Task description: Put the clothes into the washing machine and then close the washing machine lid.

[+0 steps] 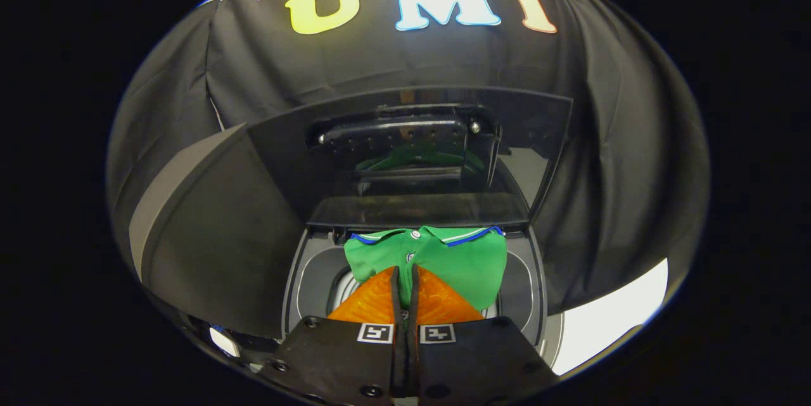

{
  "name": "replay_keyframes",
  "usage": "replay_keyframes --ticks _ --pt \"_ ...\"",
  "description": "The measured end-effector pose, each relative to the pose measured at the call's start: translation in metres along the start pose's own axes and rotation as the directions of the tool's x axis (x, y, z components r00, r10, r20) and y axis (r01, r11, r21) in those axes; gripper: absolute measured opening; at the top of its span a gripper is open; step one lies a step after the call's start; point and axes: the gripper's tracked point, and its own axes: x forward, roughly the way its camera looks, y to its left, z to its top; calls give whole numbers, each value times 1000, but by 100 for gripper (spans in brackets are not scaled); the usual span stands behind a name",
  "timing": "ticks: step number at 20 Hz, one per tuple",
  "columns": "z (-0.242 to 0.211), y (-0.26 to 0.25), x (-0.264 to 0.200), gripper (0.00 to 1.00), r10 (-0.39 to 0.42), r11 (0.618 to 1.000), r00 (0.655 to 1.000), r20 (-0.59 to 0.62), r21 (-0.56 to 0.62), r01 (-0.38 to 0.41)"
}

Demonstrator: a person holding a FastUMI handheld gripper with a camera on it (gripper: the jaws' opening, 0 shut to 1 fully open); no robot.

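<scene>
Both tongs (405, 279) pinch shirt (443, 260) under raised lid (405, 152).

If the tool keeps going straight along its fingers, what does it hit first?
The green shirt: the tool is shut, apparently pinching it, with the shirt hanging over the washer opening. Beyond the shirt sits the raised lid; depth is unclear.

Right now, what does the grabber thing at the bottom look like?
The handheld two-finger gripper has two wedge-shaped fingers tapering to tips. They sit on flat black blocks with small round screws, and each block carries a square black-and-white marker tag.
</scene>
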Motion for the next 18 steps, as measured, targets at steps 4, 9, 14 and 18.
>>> replay_keyframes --ticks 4,9,14,18 --pt "-19 1 16 1 -5 1000 999 -41 -7 4" --pt "-32 2 32 2 -7 1000 997 -80 -18 5" --pt "-40 3 42 1 -15 1000 994 -104 -26 12" --pt "-45 1 48 2 -35 999 992 -121 -28 32"
